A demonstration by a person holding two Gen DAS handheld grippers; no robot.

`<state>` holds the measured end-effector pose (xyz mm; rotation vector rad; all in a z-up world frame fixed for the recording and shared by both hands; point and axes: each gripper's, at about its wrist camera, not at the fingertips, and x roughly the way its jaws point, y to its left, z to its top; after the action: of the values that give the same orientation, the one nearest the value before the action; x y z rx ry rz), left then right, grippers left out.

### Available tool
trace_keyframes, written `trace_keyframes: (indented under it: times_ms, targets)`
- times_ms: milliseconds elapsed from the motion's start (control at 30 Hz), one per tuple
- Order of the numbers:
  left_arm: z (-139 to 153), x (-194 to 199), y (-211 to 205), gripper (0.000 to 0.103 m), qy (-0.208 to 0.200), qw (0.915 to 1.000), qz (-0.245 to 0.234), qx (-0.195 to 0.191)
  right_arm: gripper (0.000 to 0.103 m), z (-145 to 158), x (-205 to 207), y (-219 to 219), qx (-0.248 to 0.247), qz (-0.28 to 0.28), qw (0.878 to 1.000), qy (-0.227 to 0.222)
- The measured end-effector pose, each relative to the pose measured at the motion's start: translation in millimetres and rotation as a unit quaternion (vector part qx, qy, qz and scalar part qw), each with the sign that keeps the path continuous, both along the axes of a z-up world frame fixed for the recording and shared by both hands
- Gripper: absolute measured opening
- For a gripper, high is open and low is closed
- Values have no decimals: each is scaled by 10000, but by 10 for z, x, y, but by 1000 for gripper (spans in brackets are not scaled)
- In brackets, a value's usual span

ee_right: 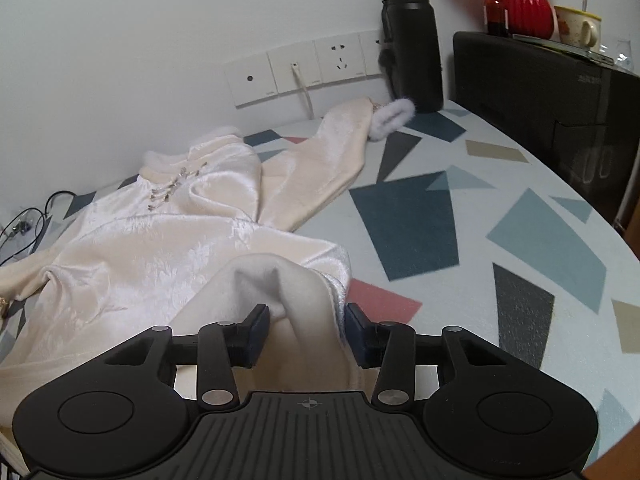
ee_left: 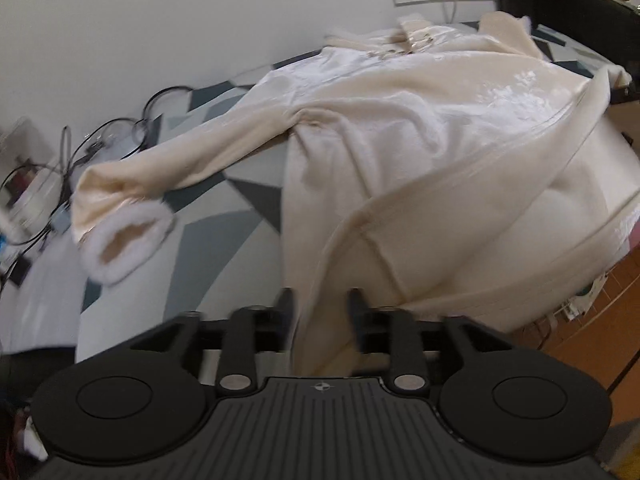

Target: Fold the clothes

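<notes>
A cream long-sleeved dress (ee_left: 400, 128) with white fur cuffs lies spread on a table with a geometric-patterned cloth (ee_left: 224, 232). Its left sleeve and fur cuff (ee_left: 124, 240) stretch out to the left. My left gripper (ee_left: 320, 300) has its jaws around the lower hem, which is lifted and folded up over the body. In the right wrist view the dress (ee_right: 160, 240) lies at the left, collar (ee_right: 188, 156) toward the wall, and the right sleeve's cuff (ee_right: 392, 118) reaches the back. My right gripper (ee_right: 307, 320) is shut on a raised fold of the hem.
A black flask (ee_right: 412, 44) stands at the back by the wall sockets (ee_right: 304, 68). A black box (ee_right: 540, 112) with a red vase (ee_right: 526, 0) and a mug (ee_right: 578, 26) is at the right. Cables (ee_left: 100, 140) and clutter lie at the table's left end. The table's right edge drops to an orange floor (ee_left: 600, 300).
</notes>
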<state>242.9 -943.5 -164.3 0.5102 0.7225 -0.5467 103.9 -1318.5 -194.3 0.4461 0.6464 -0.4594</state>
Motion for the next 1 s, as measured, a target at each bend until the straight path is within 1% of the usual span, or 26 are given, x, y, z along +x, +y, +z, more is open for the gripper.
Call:
trace_keyframes:
  times_ms: [100, 167, 233, 267, 300, 333, 367, 433, 467, 500, 533, 567, 600, 633, 667, 700, 733, 767, 800, 833, 900, 933, 967, 1000]
  targets:
    - [-103, -5, -50, 57, 127, 9994, -259, 198, 40, -40, -58, -6, 11, -145, 9998, 131]
    - [-167, -9, -87, 58, 210, 9983, -441, 323, 41, -57, -94, 0, -44, -257, 9994, 225]
    - [-177, -11, -169, 58, 283, 9962, -724, 383, 41, -89, -125, 3, -44, -381, 9989, 265]
    - [-182, -13, -210, 43, 319, 9949, -865, 413, 44, -104, -141, 5, -45, -444, 9986, 284]
    - [-188, -14, -251, 21, 355, 9933, -1006, 443, 46, -104, -164, 13, -63, -530, 9981, 293]
    - [-193, -15, -292, 4, 391, 9915, -1147, 473, 50, -103, -188, 21, -81, -615, 9976, 300]
    - [-184, -20, -321, 4, 382, 9903, -1249, 482, 53, -101, -217, 21, -103, -708, 9970, 289]
    - [-21, -58, -263, 4, -83, 9941, -1046, 283, 53, -97, -275, 22, -144, -892, 9956, 267]
    - [119, -53, -180, 4, -384, 9965, -741, 57, 53, -93, -301, 18, -129, -961, 9949, 262]
    - [300, -36, -44, 4, -678, 9966, -335, -327, 53, -86, -326, 11, -109, -1026, 9944, 244]
    - [443, -27, 103, 4, -897, 9939, 68, -645, 53, -79, -350, 4, -89, -1089, 9938, 224]
    - [578, -18, 255, 4, -1100, 9882, 475, -958, 53, -68, -368, 2, -66, -1129, 9934, 195]
    - [657, -17, 422, 4, -1224, 9806, 901, -1235, 53, -59, -383, 10, -13, -1165, 9931, 145]
    - [664, -20, 556, 4, -1253, 9736, 1304, -1391, 53, -51, -398, 18, 41, -1201, 9927, 94]
    - [605, -19, 662, 4, -1183, 9682, 1690, -1413, 55, -43, -412, 28, 96, -1235, 9923, 45]
    - [487, -6, 736, 4, -1013, 9656, 1982, -1341, 56, -55, -415, 67, 162, -1221, 9924, 27]
    - [335, 21, 767, 4, -760, 9679, 2085, -1176, 59, -67, -418, 107, 229, -1207, 9924, 10]
    - [182, 46, 791, 5, -508, 9699, 2160, -1005, 59, -79, -421, 149, 293, -1191, 9924, -4]
    - [38, 62, 780, 5, -280, 9740, 2095, -816, 59, -103, -410, 216, 296, -1142, 9930, 65]
    - [-60, 65, 754, 5, -151, 9777, 1994, -642, 60, -128, -400, 283, 298, -1091, 9935, 134]
    - [-157, 43, 684, 9, -104, 9834, 1769, -377, 60, -178, -375, 421, 268, -903, 9952, 284]
    - [-199, 33, 649, 14, -90, 9858, 1658, -254, 60, -197, -368, 480, 221, -815, 9958, 352]
    - [-207, 33, 620, 24, -118, 9875, 1559, -181, 60, -216, -360, 540, 173, -727, 9963, 420]
    - [-212, 23, 611, 30, -146, 9888, 1482, -125, 60, -230, -354, 597, 97, -631, 9968, 483]
